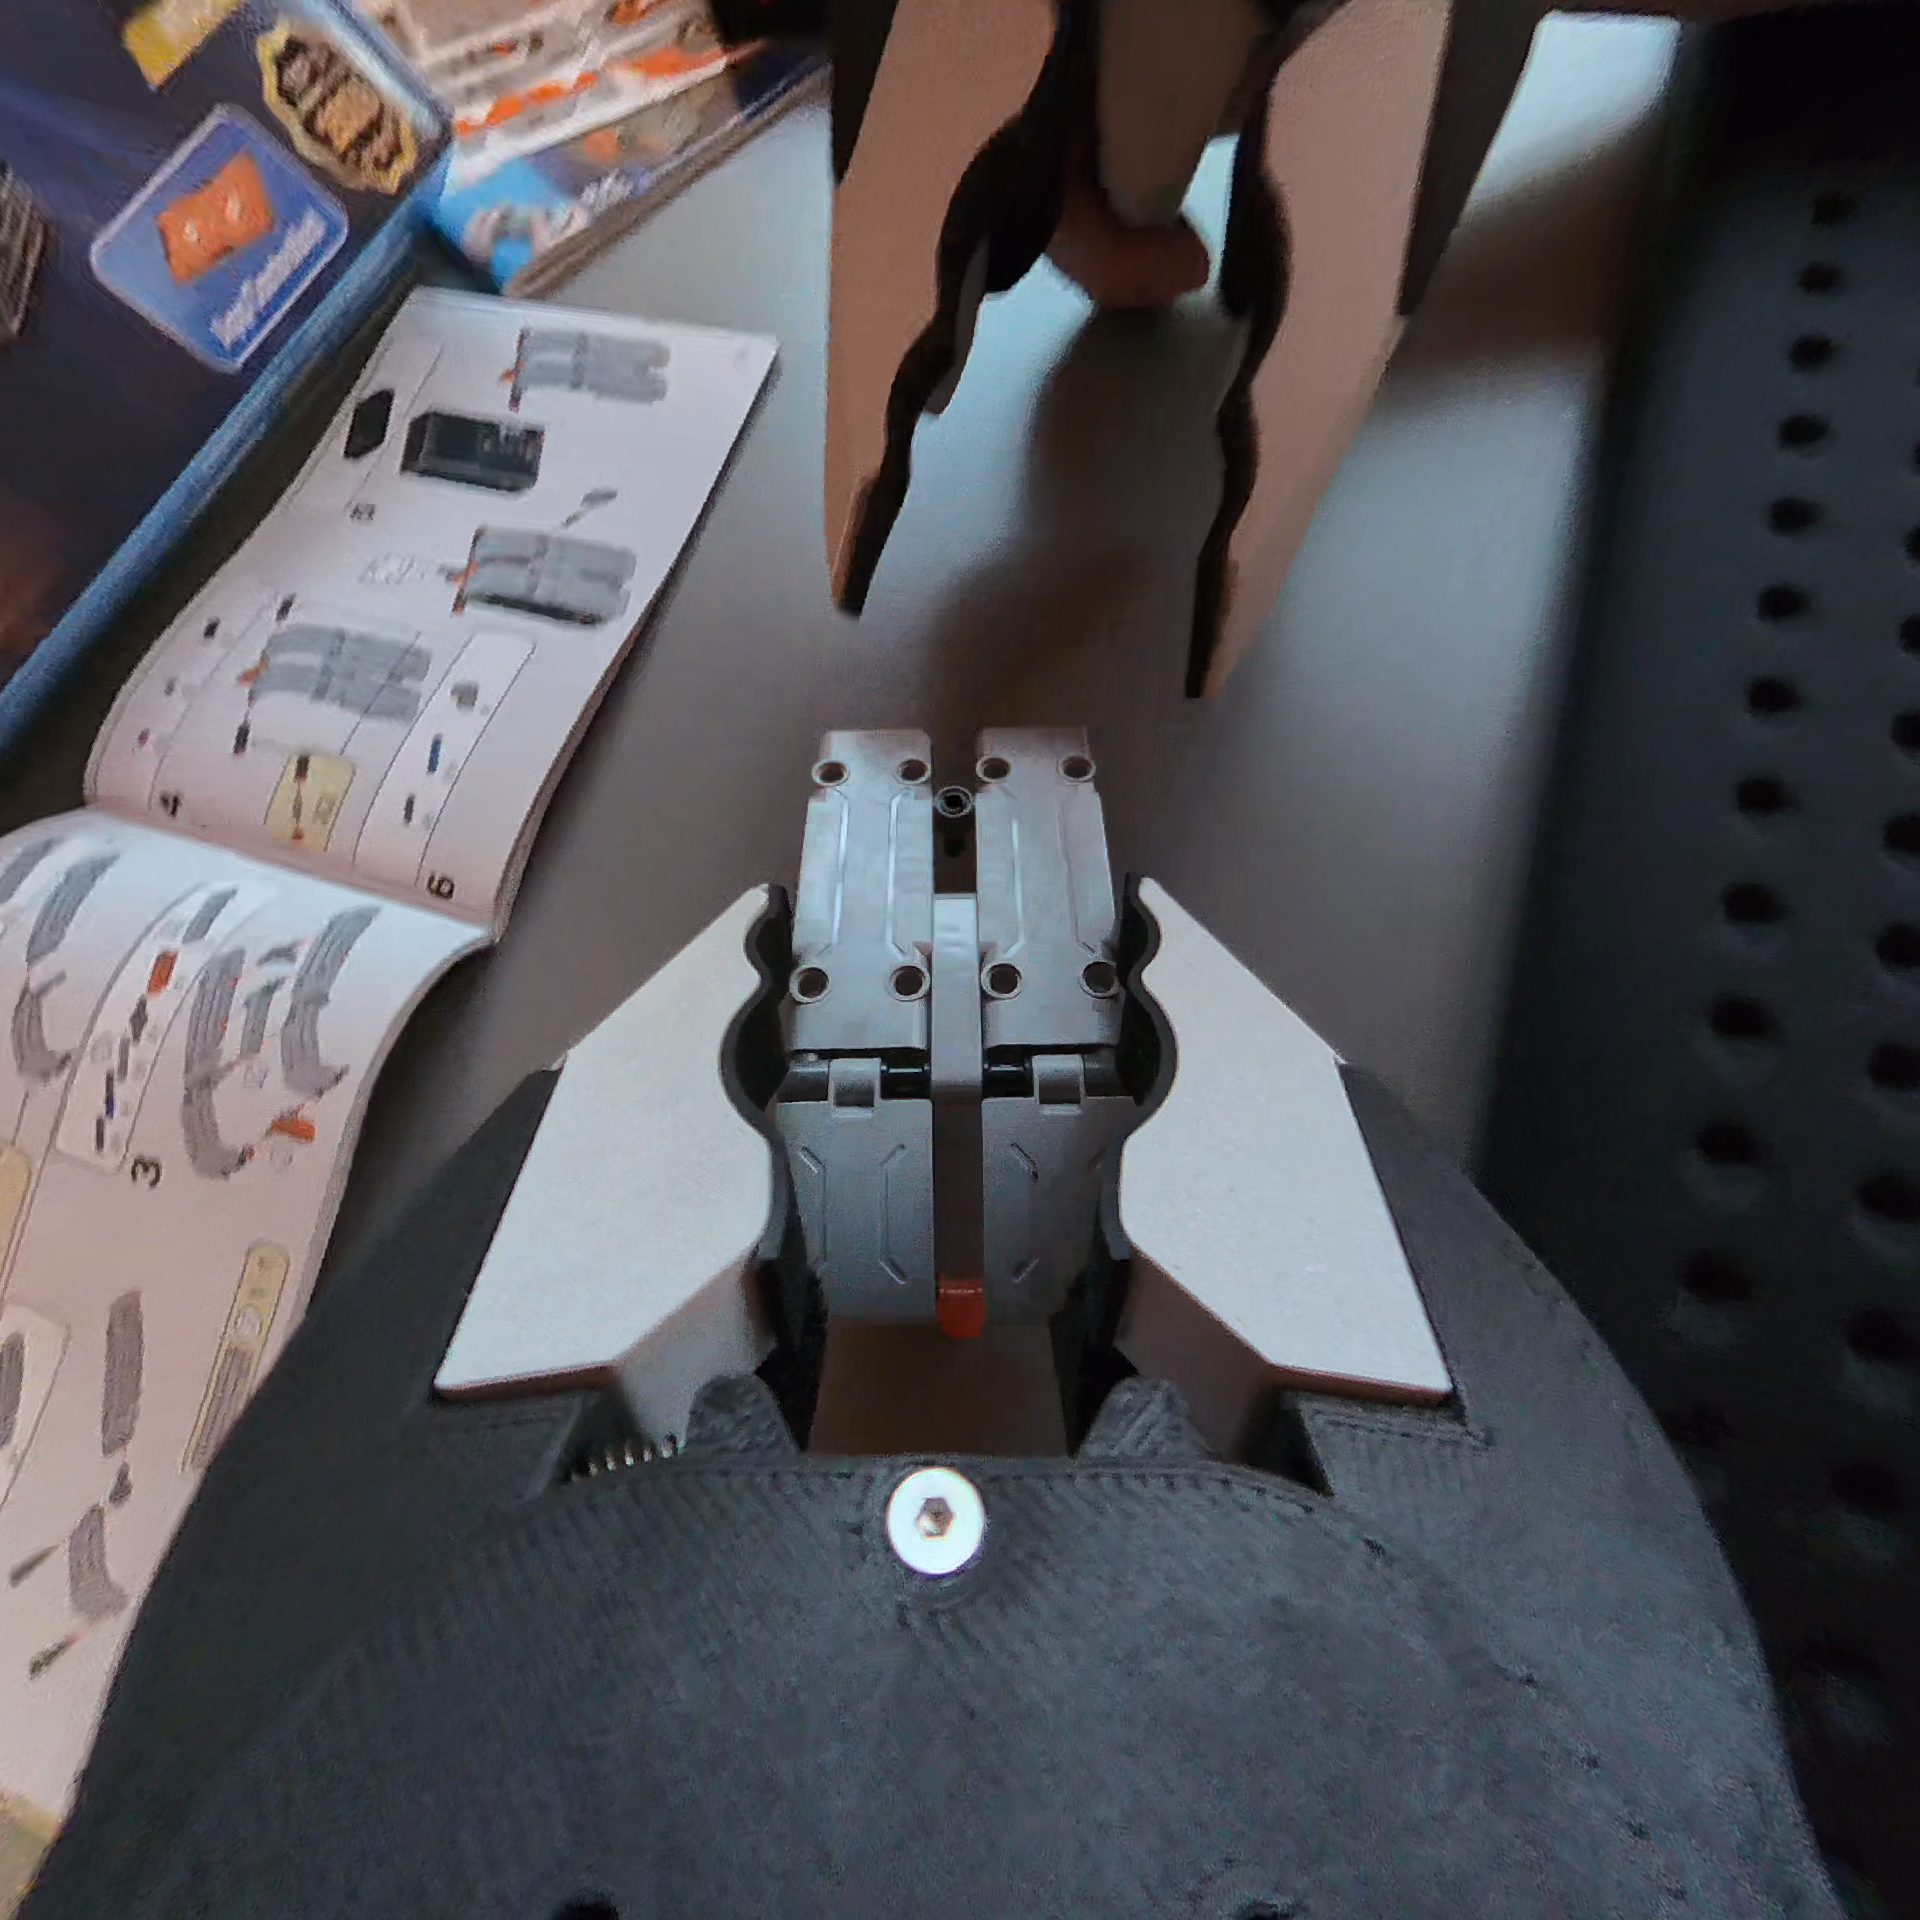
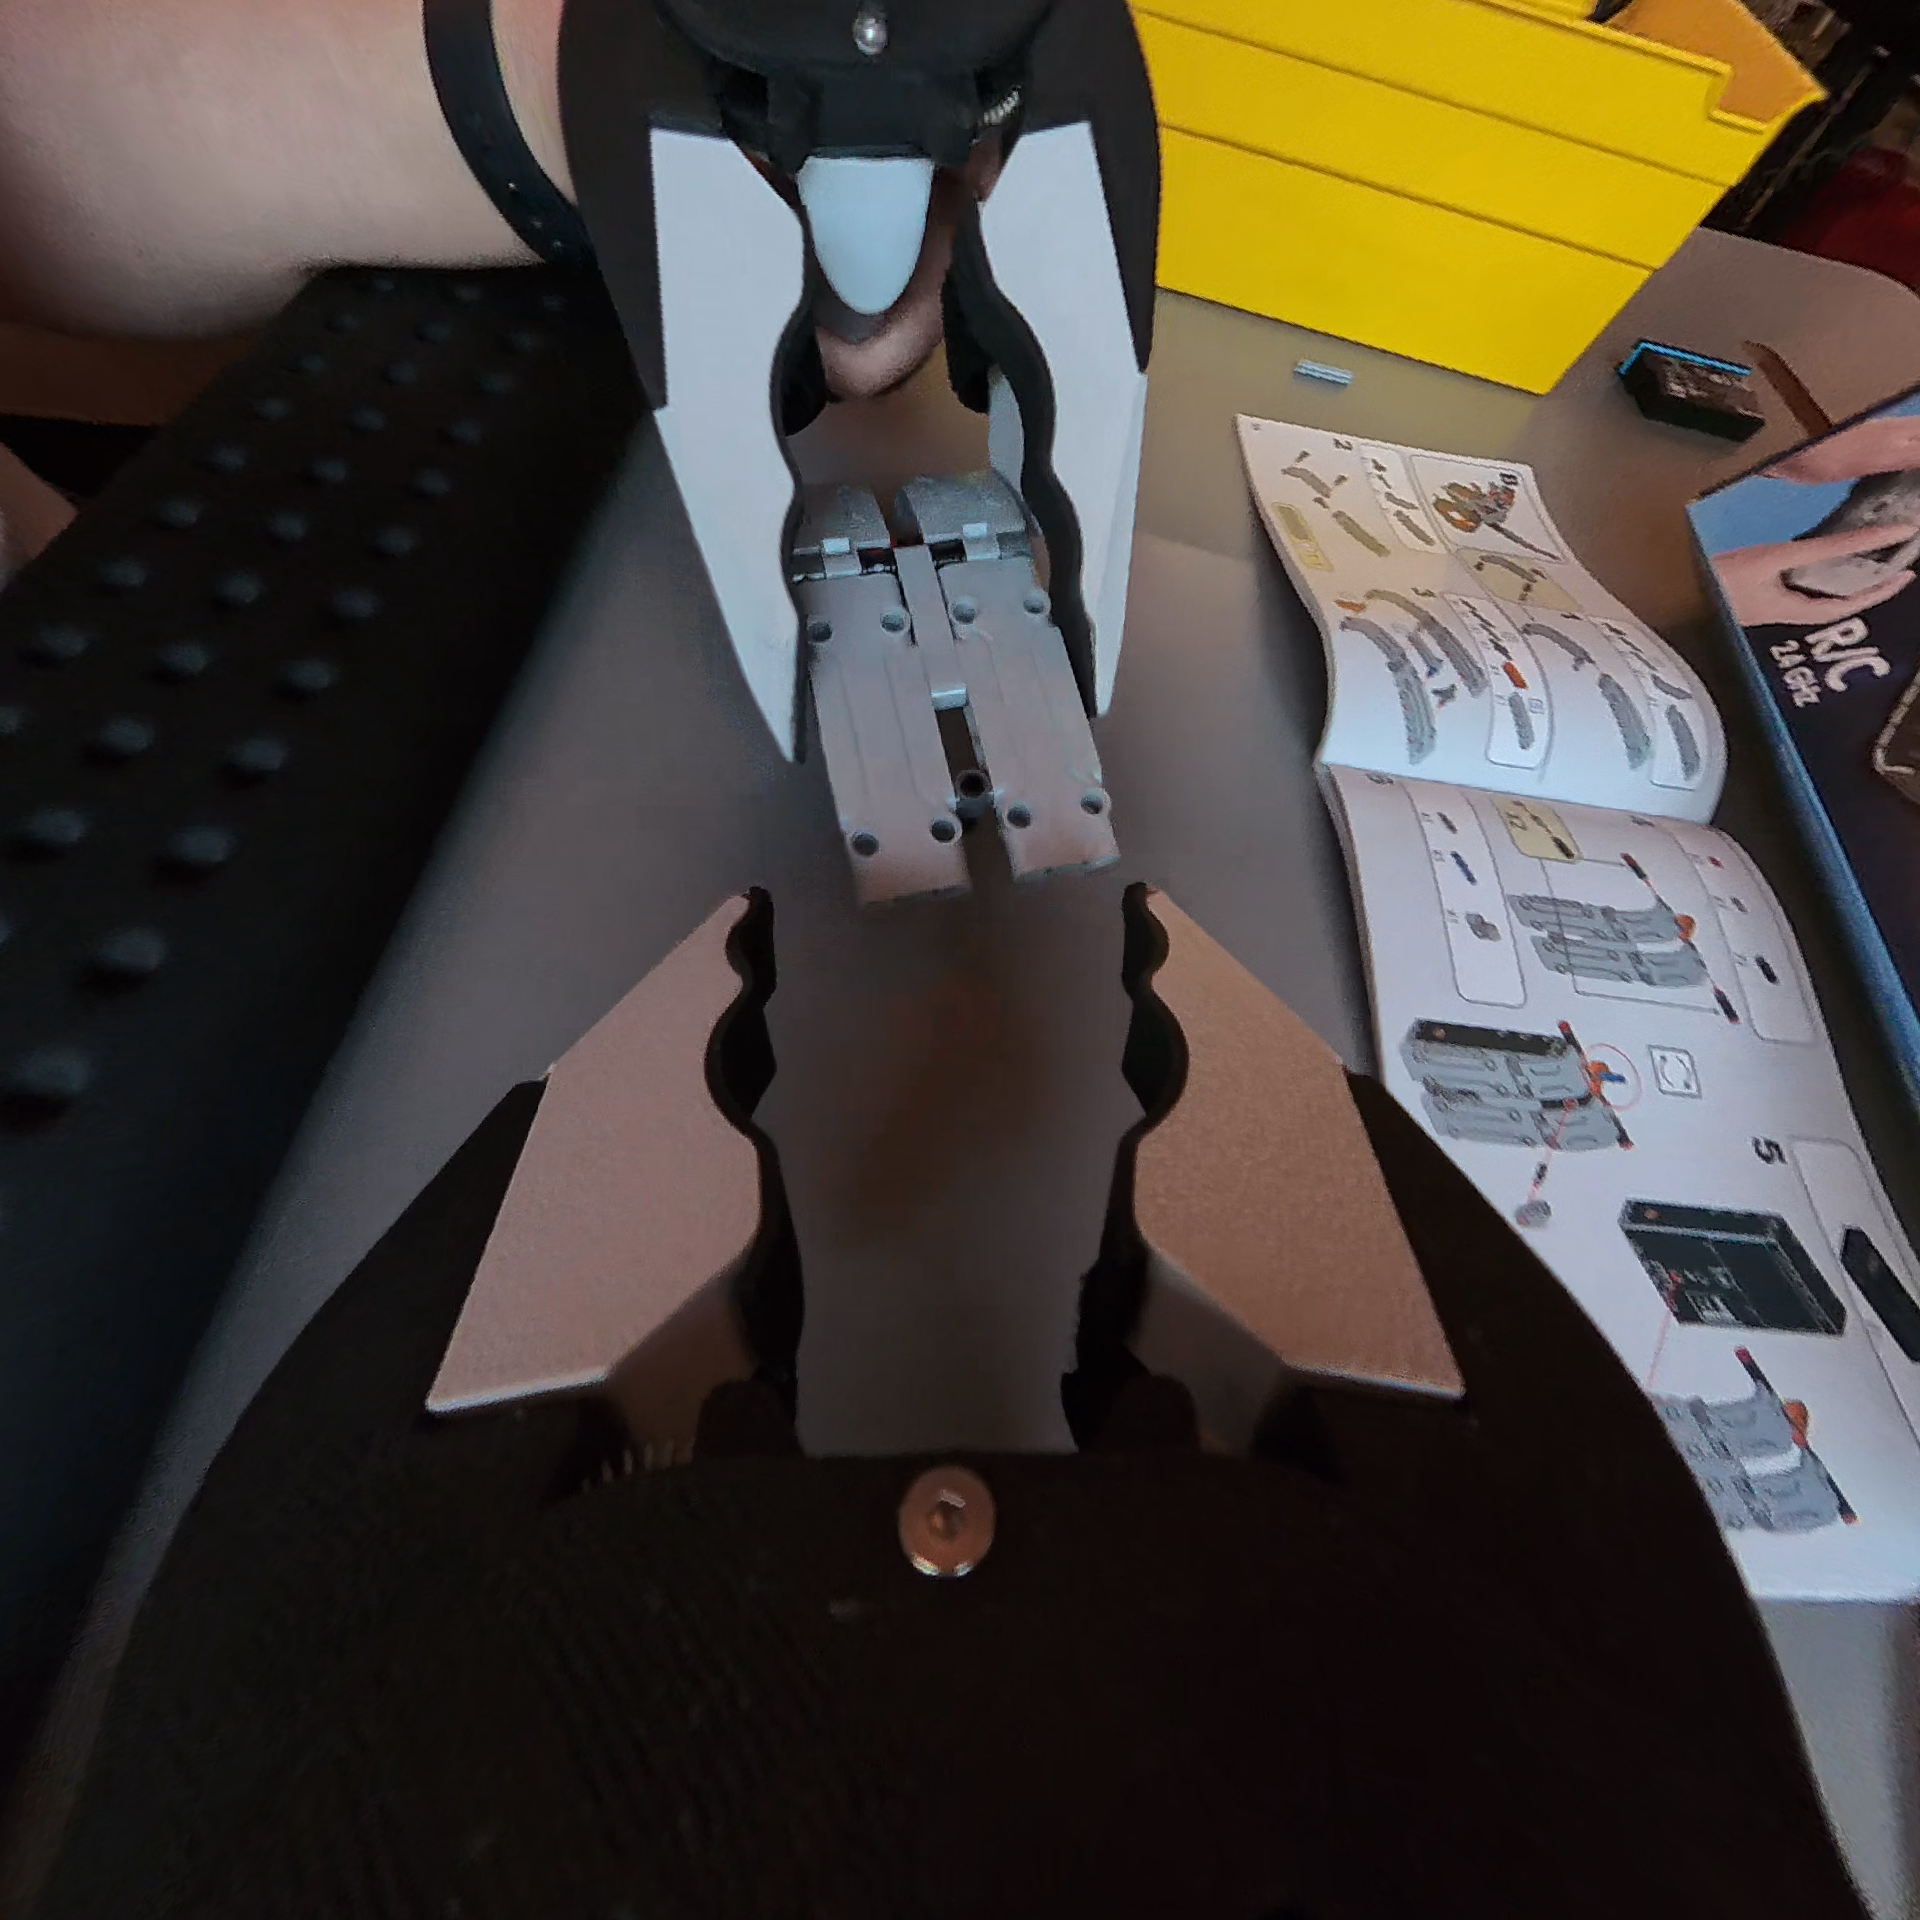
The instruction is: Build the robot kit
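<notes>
My left gripper (image 1: 953,894) is shut on a grey brick assembly (image 1: 951,987), two long studded panels side by side with a centre beam and an orange pin at the near end. The panels stick out past its fingertips, just above the grey table (image 1: 1351,727). My right gripper (image 1: 1027,644) faces it from the far side, open and empty, its tips a short way from the assembly's free end. In the right wrist view my right gripper (image 2: 948,896) is open just short of the assembly (image 2: 956,748), which the left gripper (image 2: 945,727) holds from the opposite side.
An open instruction booklet (image 1: 416,623) (image 2: 1558,935) lies beside the grippers, with a blue box (image 1: 156,312) (image 2: 1818,623) past it. A black studded tray (image 1: 1766,831) (image 2: 208,623) lies on the other side. Yellow bins (image 2: 1403,187) and a small black block (image 2: 1694,390) stand farther off. Some 5 centimetres of space lies between my two pairs of fingers.
</notes>
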`<state>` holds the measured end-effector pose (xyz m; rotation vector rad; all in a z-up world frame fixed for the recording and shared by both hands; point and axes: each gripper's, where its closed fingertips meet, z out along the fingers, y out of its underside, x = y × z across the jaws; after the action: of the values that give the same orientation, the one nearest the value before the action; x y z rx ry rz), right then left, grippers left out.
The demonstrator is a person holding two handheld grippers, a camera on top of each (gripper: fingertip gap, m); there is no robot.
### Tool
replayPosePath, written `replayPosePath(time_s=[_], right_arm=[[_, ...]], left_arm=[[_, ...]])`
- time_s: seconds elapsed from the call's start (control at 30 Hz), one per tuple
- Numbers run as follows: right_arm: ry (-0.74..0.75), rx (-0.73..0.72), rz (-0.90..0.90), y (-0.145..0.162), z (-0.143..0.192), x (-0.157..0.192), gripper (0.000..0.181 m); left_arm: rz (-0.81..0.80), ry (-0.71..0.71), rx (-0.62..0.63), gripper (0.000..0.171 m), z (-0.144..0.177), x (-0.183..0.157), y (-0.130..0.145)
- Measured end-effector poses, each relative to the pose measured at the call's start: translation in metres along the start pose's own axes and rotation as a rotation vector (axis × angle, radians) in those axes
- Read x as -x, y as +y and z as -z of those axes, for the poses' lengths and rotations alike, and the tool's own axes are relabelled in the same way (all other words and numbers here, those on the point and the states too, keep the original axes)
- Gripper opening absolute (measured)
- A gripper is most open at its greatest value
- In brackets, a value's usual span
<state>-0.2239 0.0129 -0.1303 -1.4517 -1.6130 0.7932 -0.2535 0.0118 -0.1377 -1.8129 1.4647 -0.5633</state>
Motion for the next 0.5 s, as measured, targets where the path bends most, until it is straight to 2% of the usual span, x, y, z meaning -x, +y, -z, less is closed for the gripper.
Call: replayPosePath(time_s=[0.1, 0.4, 0.5], right_arm=[[0.026, 0.02, -0.027, 0.008, 0.008, -0.011, 0.065], [0.091, 0.024, -0.087, 0.02, 0.025, -0.034, 0.061], [0.096, 0.027, -0.093, 0.022, 0.026, -0.035, 0.061]], left_arm=[[0.045, -0.026, 0.051, 0.062, 0.001, 0.011, 0.013], [0.119, 0.043, 0.03, 0.063, 0.003, 0.01, 0.019], [0.145, 0.055, 0.031, 0.075, 0.002, 0.01, 0.021]])
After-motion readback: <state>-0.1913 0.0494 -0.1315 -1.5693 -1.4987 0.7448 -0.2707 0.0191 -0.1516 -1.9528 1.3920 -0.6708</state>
